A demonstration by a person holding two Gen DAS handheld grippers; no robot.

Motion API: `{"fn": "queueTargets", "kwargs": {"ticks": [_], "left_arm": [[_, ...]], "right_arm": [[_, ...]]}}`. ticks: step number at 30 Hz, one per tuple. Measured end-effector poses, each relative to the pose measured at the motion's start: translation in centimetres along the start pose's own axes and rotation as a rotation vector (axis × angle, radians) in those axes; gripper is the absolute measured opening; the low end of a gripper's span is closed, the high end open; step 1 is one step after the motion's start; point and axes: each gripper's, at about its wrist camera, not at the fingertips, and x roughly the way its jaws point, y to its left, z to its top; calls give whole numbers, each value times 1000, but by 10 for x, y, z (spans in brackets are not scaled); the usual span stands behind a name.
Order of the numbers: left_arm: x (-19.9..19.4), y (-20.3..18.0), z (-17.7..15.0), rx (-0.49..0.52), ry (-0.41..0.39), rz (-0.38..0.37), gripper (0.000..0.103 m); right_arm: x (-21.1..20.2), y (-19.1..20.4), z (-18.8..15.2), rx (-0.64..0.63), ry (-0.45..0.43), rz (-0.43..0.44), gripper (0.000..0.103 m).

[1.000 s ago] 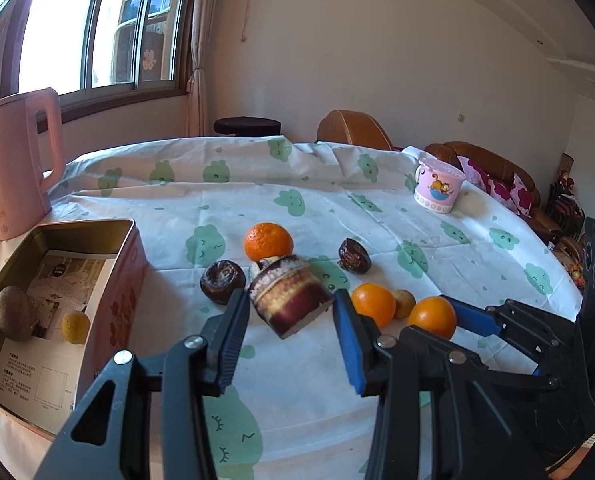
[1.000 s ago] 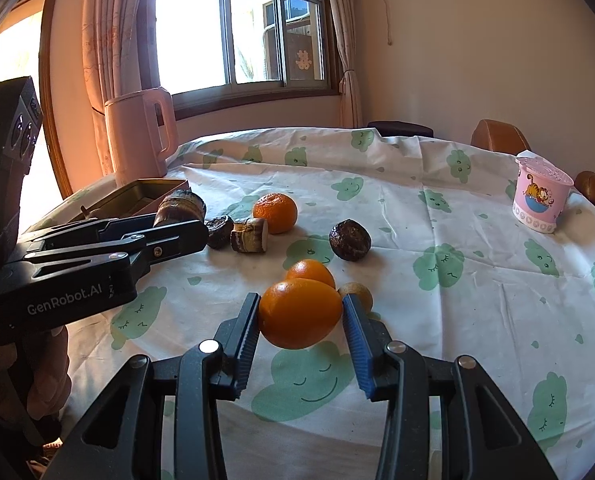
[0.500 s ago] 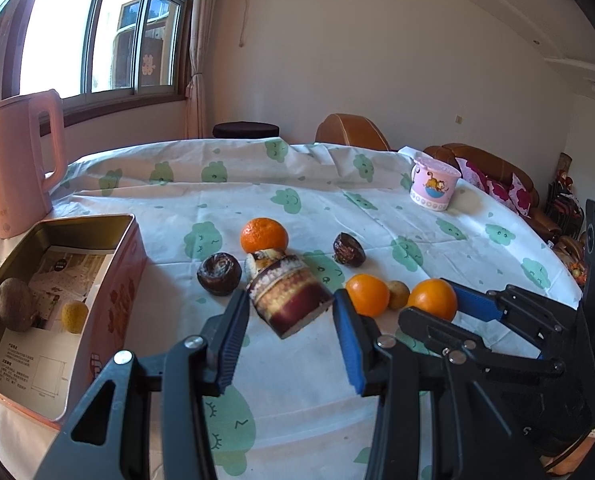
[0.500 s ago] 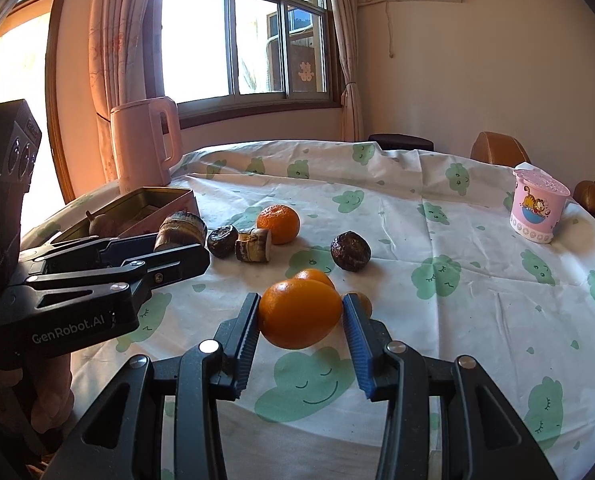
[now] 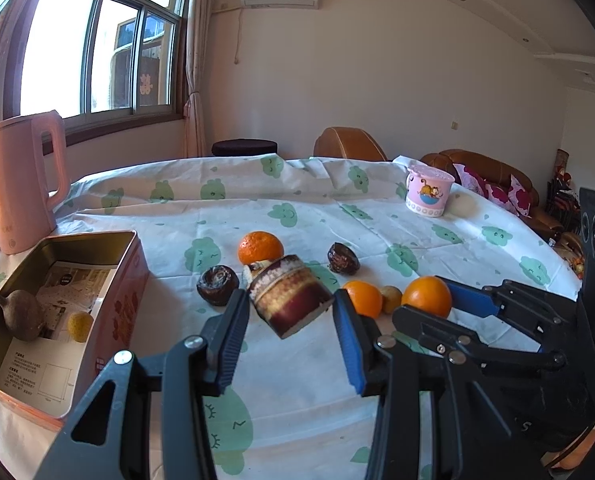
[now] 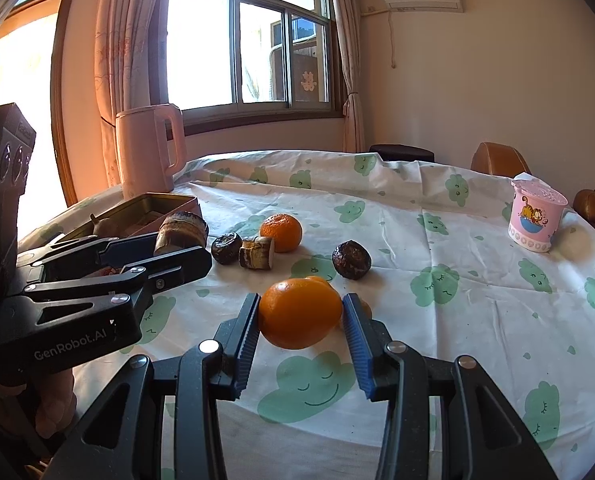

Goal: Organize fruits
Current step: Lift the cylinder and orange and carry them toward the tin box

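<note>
Not much changed: left gripper (image 5: 291,312) still clamping sugarcane chunk (image 5: 291,300), right gripper (image 6: 300,318) still squeezing orange (image 6: 300,313). Both lifted, tin (image 5: 131,276) probably next.

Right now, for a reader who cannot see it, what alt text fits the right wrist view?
The right gripper is shut on a round orange fruit above a white tablecloth with green cloud faces. At left, the left gripper holds a brown banded cylindrical chunk near an open metal tin, with more fruit lying beyond.
</note>
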Motion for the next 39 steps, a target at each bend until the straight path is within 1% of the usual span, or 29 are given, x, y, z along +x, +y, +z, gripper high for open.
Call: {"fn": "queueTargets", "kwargs": {"ticks": [11, 39], "left_arm": [[-8, 0, -2, -3, -45, -16, 45], [-28, -7, -7, 35, -152, -3, 45]], "right_arm": [[-4, 1, -1, -14, -27, -4, 44], [-16, 8, -3, -47, -100, -13, 44]]}}
